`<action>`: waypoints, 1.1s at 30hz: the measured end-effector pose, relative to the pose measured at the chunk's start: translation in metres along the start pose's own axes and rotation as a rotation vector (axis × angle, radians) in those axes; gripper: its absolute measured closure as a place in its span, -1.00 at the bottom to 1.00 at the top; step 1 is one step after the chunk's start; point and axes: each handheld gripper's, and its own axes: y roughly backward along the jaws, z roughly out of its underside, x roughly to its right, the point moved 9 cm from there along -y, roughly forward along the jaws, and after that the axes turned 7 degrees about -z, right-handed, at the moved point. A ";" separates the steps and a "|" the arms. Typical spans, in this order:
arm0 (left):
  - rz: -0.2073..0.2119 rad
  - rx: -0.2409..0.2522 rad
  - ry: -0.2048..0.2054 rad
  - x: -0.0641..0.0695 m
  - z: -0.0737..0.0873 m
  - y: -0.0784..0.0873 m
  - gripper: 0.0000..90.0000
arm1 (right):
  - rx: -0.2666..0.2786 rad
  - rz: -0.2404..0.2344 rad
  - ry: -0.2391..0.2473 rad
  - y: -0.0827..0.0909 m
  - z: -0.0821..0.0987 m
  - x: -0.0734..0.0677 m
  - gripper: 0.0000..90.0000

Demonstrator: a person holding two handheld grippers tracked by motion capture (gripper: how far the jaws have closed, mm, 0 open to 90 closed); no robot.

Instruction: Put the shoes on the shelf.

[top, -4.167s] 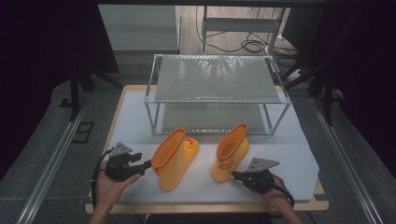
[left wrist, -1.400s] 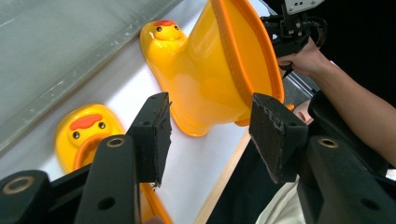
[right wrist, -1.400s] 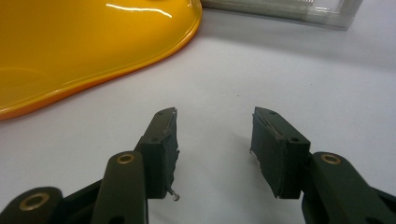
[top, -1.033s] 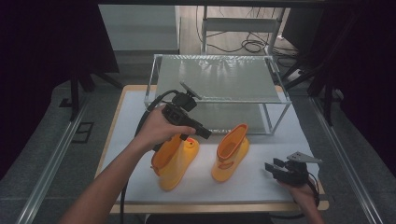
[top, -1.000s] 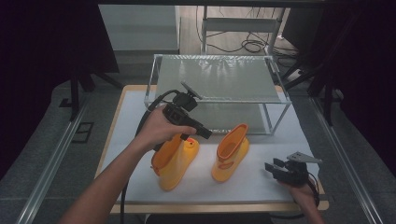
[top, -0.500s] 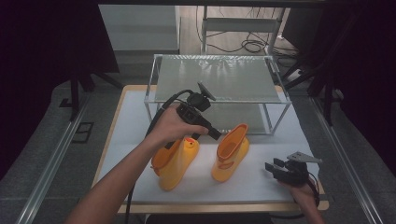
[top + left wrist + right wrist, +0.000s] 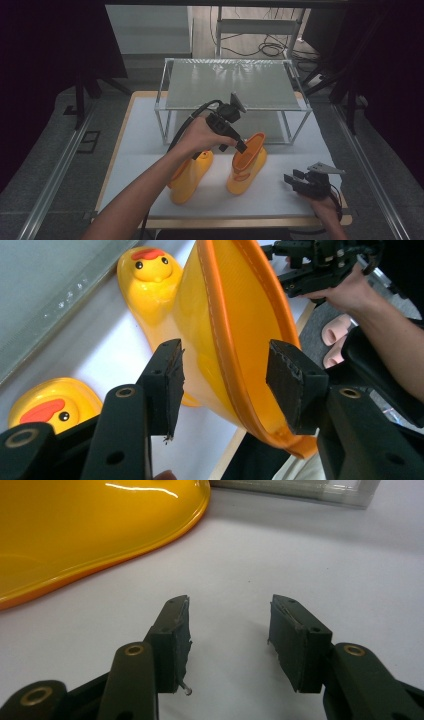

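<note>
Your left hand-held gripper [image 7: 222,385] hangs with its jaws wide apart around the top rim of the right yellow duck-faced rubber boot [image 7: 247,162], pads not yet pressing. That boot stands upright on the white table [image 7: 145,125], just beside its mate, the left rubber boot [image 7: 190,172], in front of the glass-topped shelf [image 7: 235,85]. The rubber looks light, glossy and likely slippery, and its wall probably flexes. Pinch the stitched rim edge. Your right hand-held gripper [image 7: 295,181] rests wide and empty near the table's front right corner.
</note>
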 end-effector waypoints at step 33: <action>-0.033 -0.028 0.024 -0.004 -0.005 -0.021 0.91 | -0.001 0.007 -0.011 0.000 0.000 0.003 0.11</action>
